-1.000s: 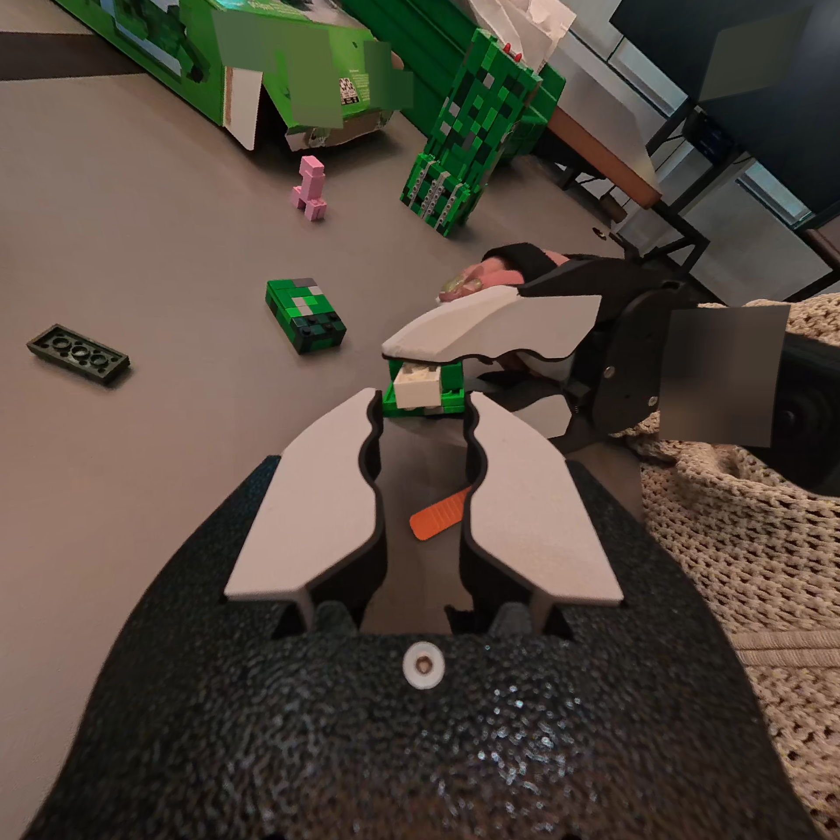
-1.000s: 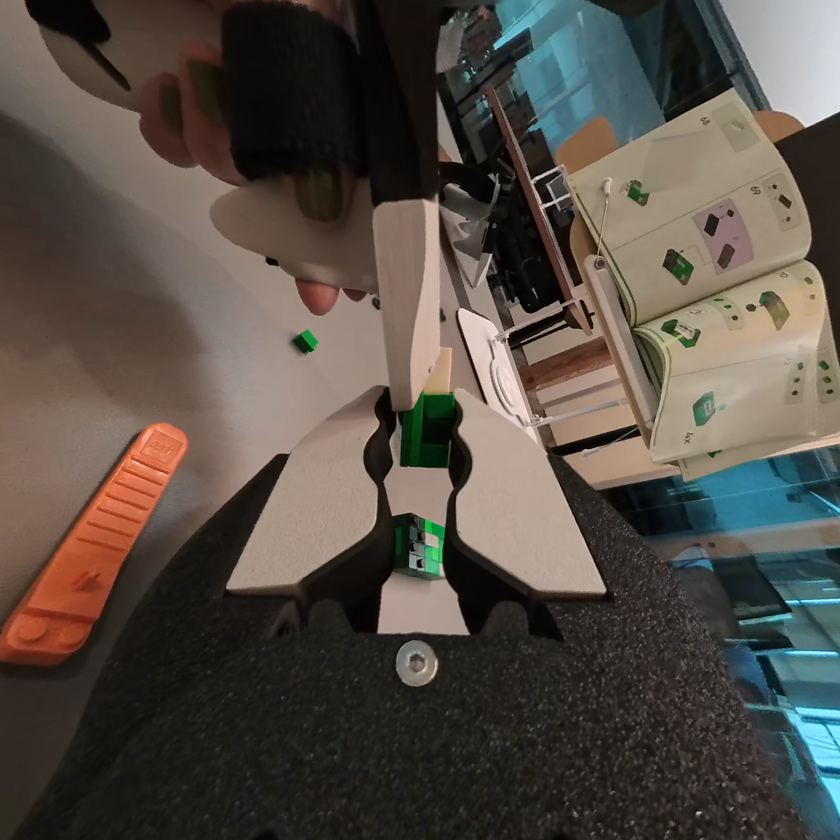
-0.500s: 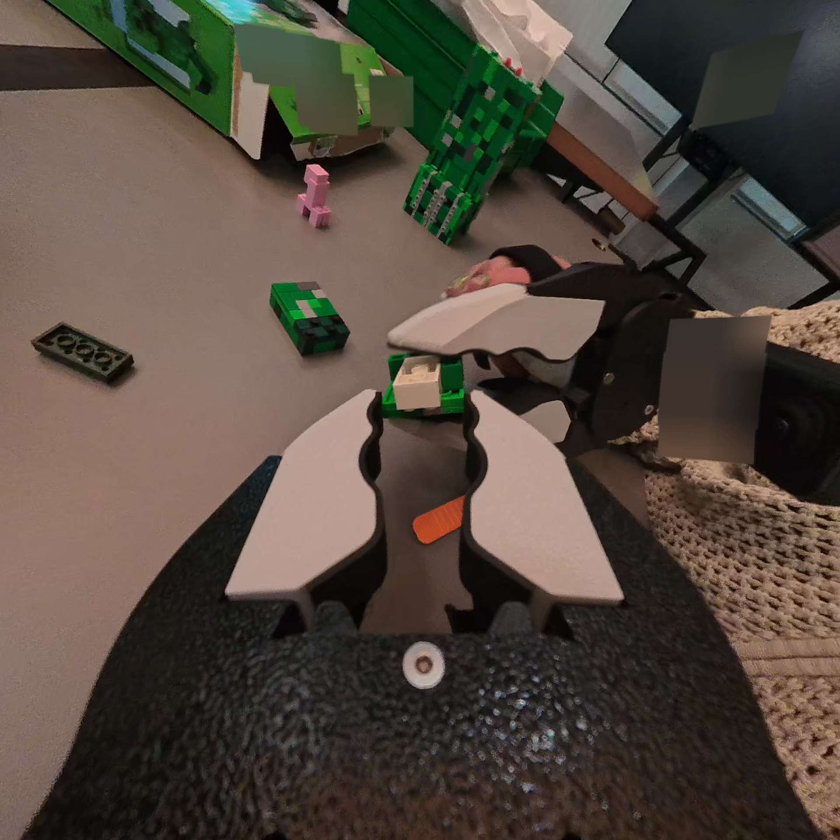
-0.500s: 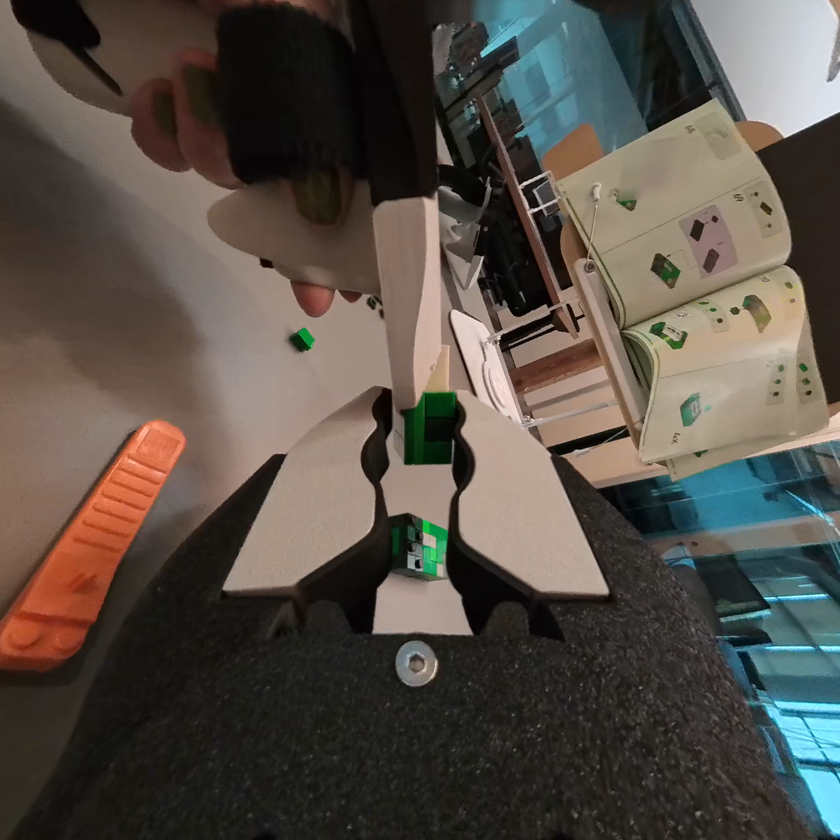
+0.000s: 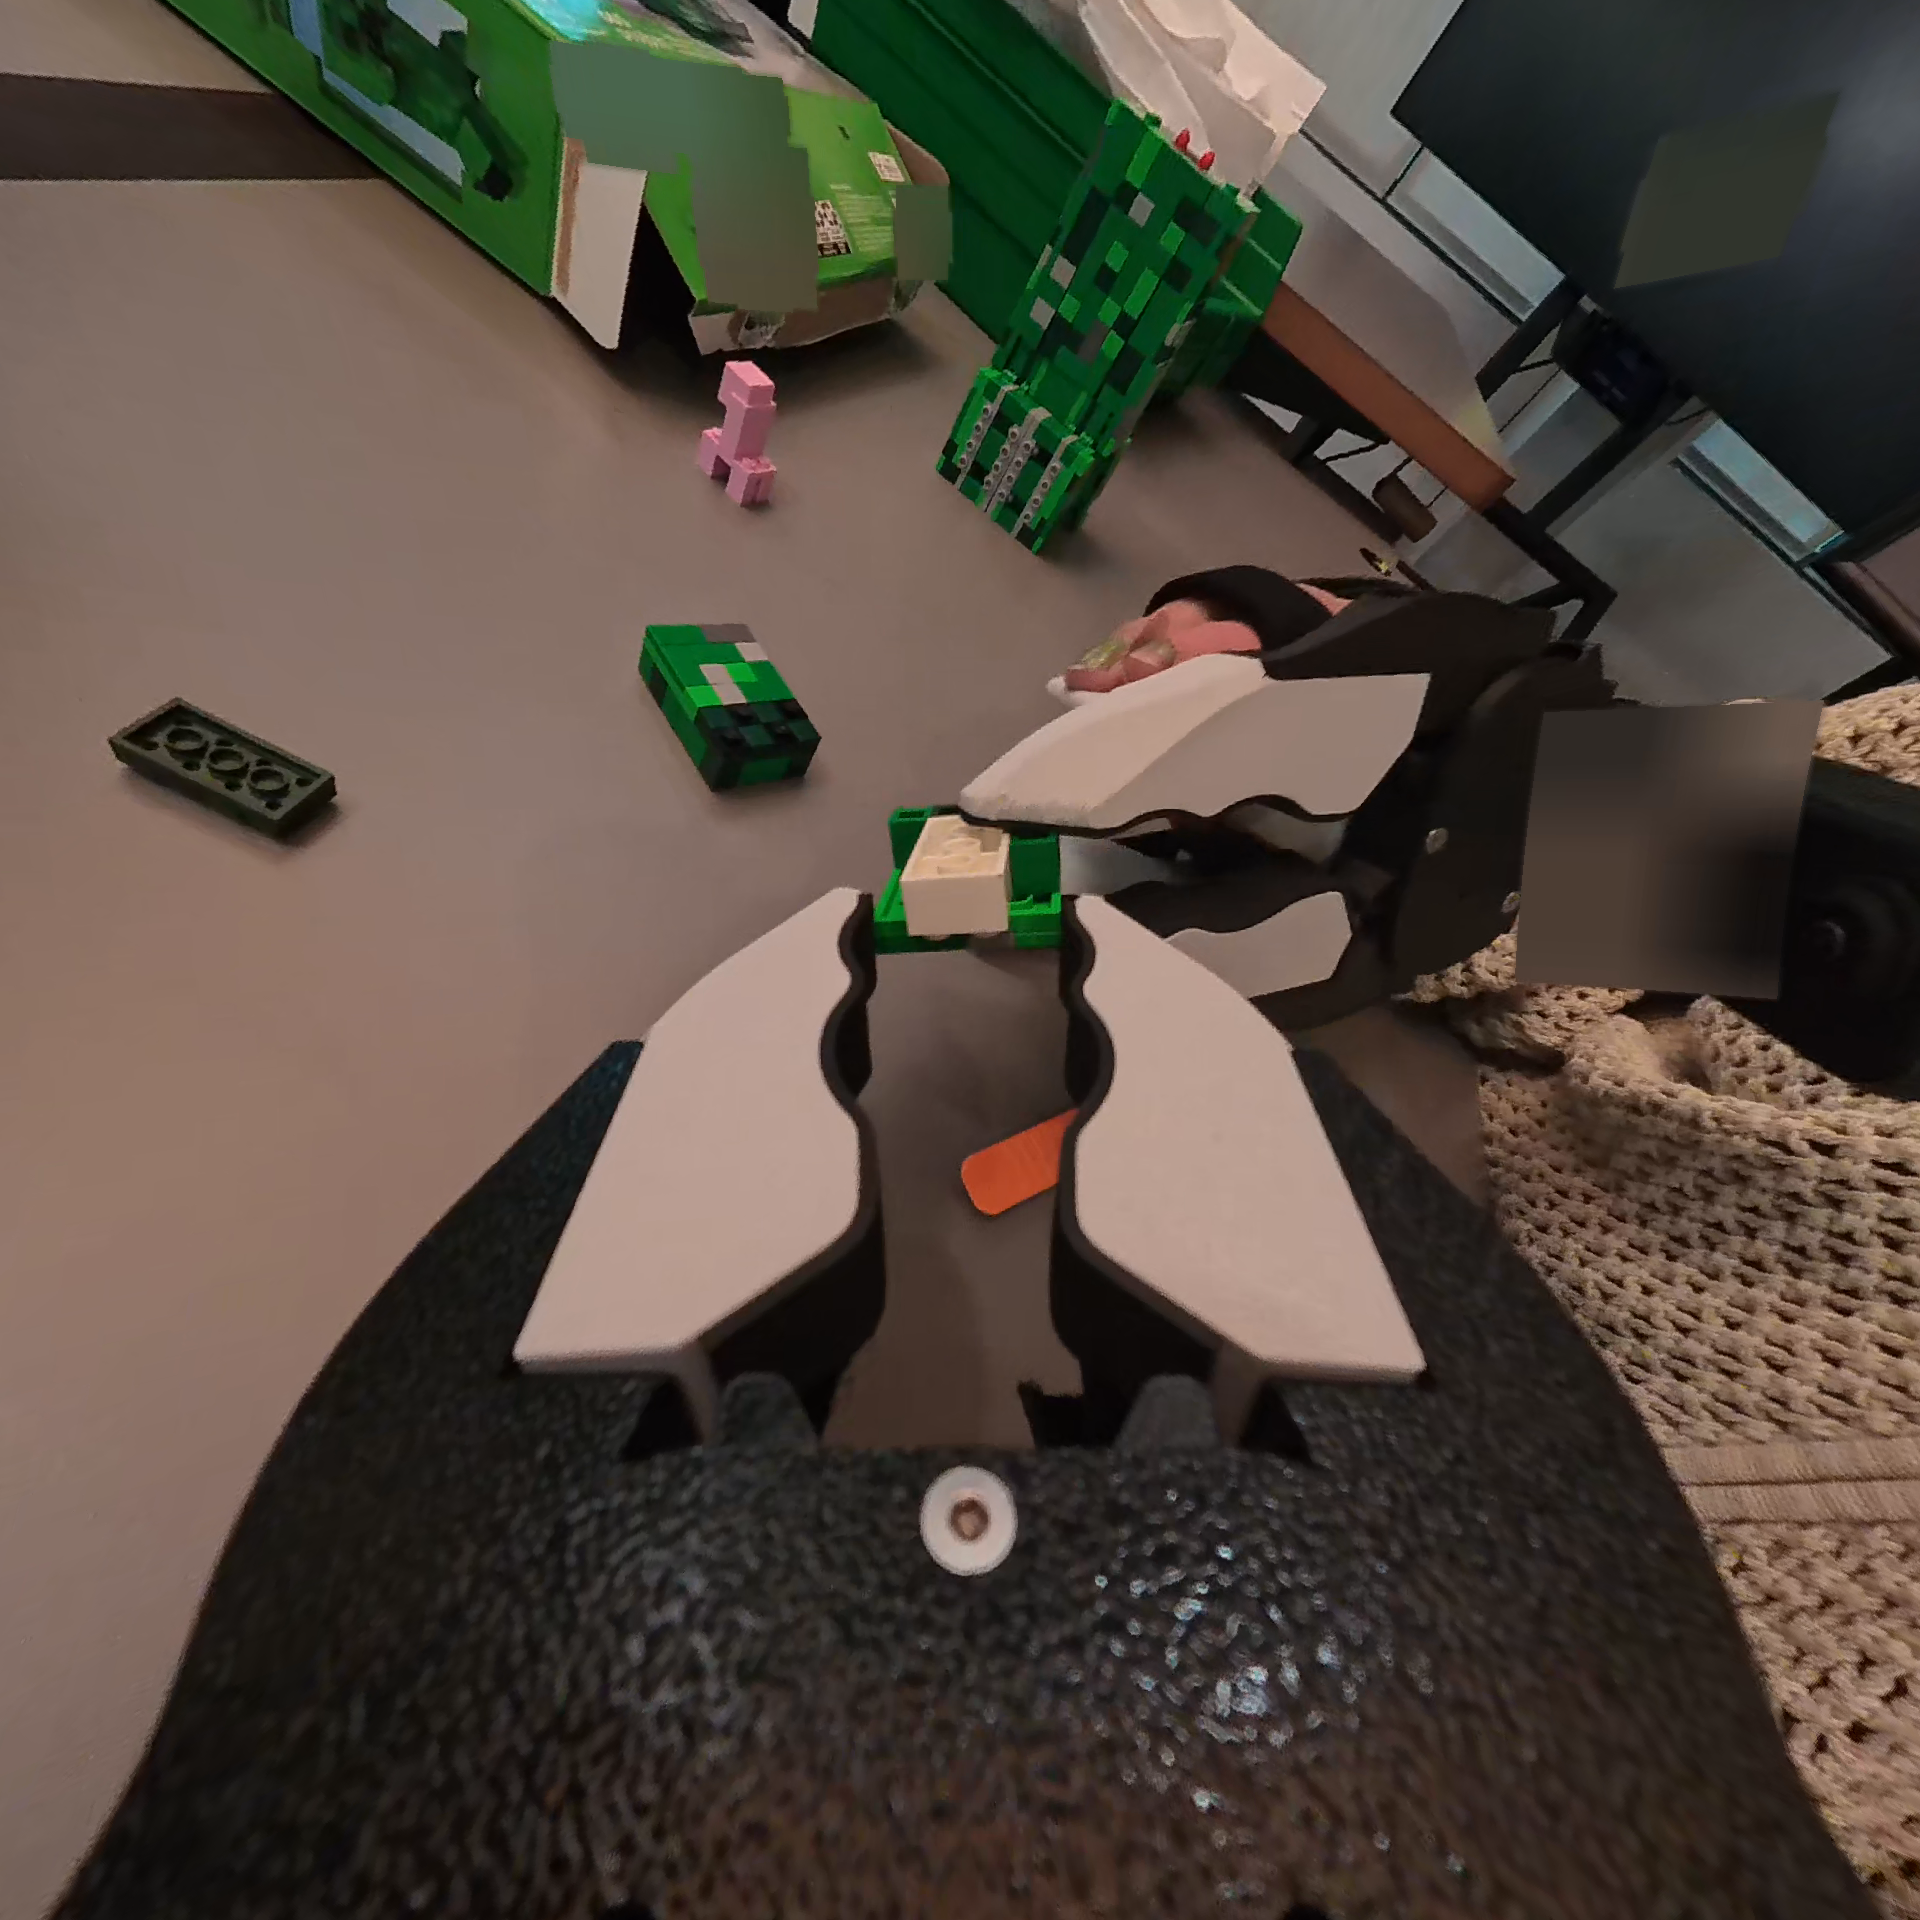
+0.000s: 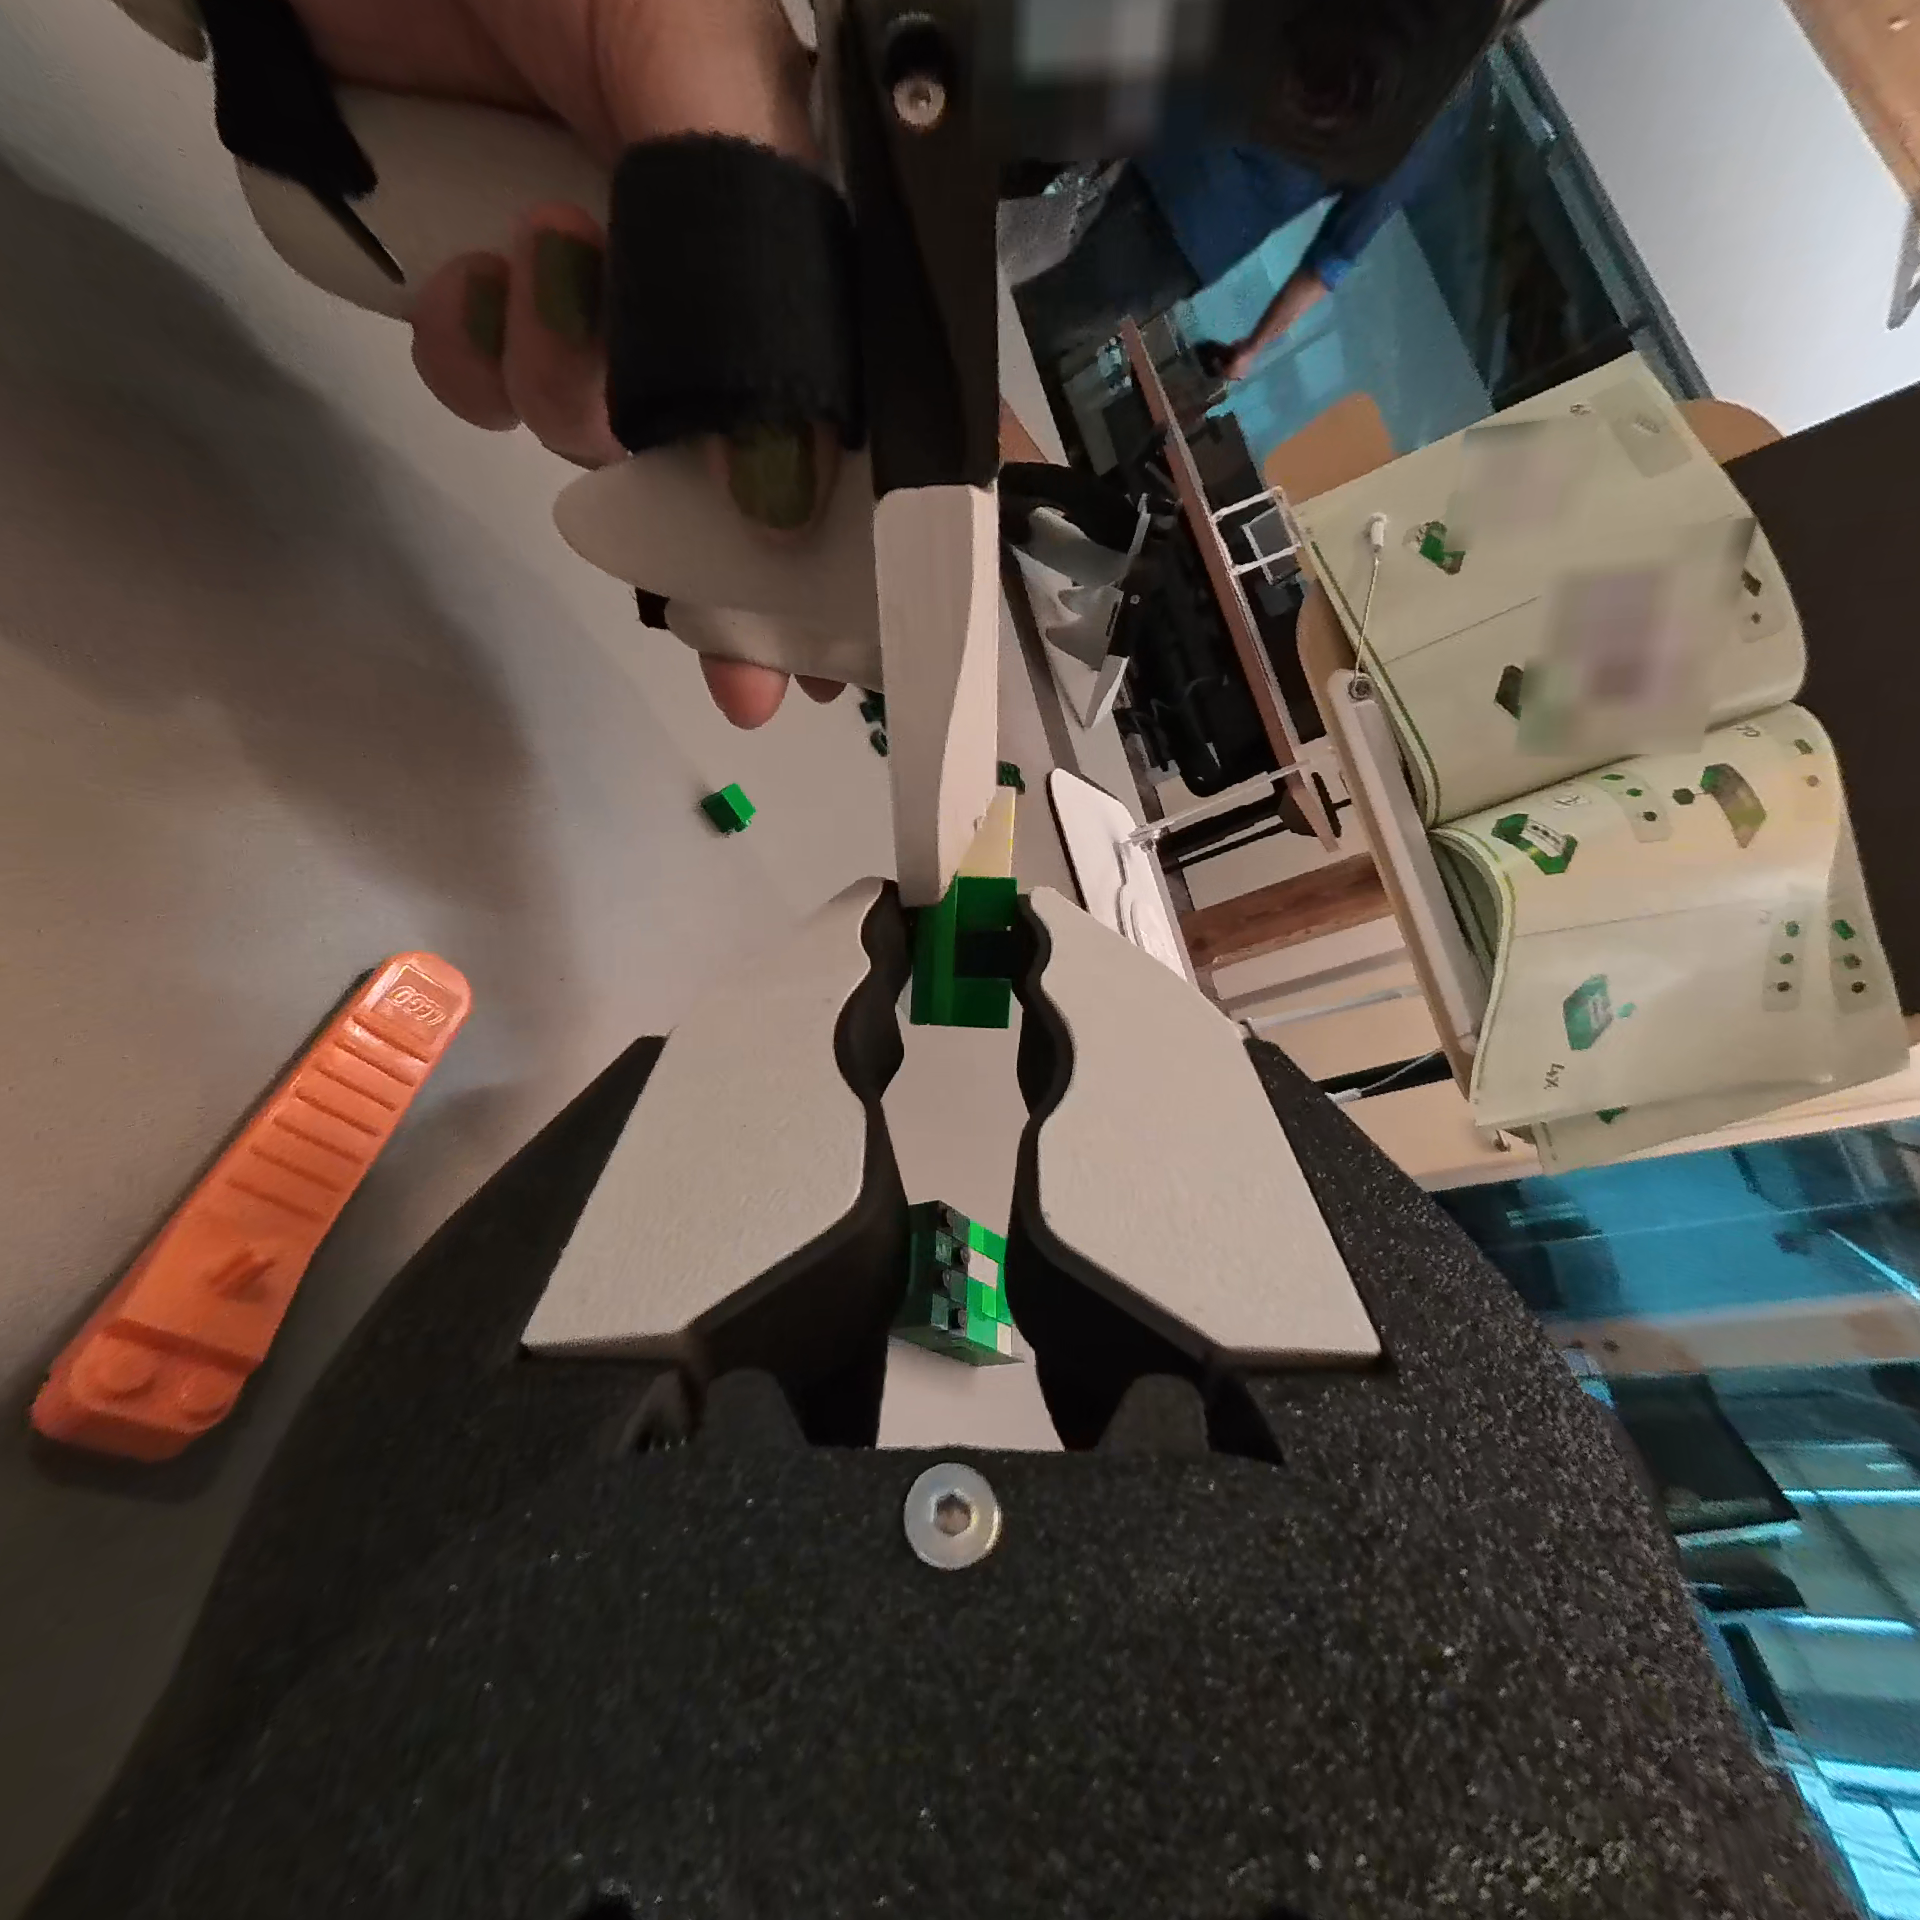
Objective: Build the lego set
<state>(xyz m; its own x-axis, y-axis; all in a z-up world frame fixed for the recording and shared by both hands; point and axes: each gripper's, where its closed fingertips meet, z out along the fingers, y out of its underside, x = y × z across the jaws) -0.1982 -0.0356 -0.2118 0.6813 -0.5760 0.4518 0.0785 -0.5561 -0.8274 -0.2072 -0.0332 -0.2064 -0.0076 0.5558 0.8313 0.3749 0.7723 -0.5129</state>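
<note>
A small green lego assembly (image 5: 1029,878) with a white brick (image 5: 954,871) on it is held above the grey table (image 5: 312,1039). My left gripper (image 5: 966,920) is shut on it from the near side. My right gripper (image 5: 1081,847) comes in from the right and clamps the same assembly from above and below. In the right wrist view the assembly (image 6: 961,956) sits between the right gripper's fingertips (image 6: 956,909), and one left finger (image 6: 935,675) comes down onto it edge-on.
On the table lie a green-black block (image 5: 727,707), a dark plate (image 5: 223,767), a pink figure (image 5: 740,434), a tall green build (image 5: 1101,312), a green box (image 5: 499,135) and an orange separator (image 6: 249,1205). An open booklet (image 6: 1610,831) stands at the right. Less than 4 cm separates the two grippers' tips.
Both grippers keep their hold on the assembly. The right wrist view has shifted a little, so the hand on the left gripper now shows lower and nearer.
</note>
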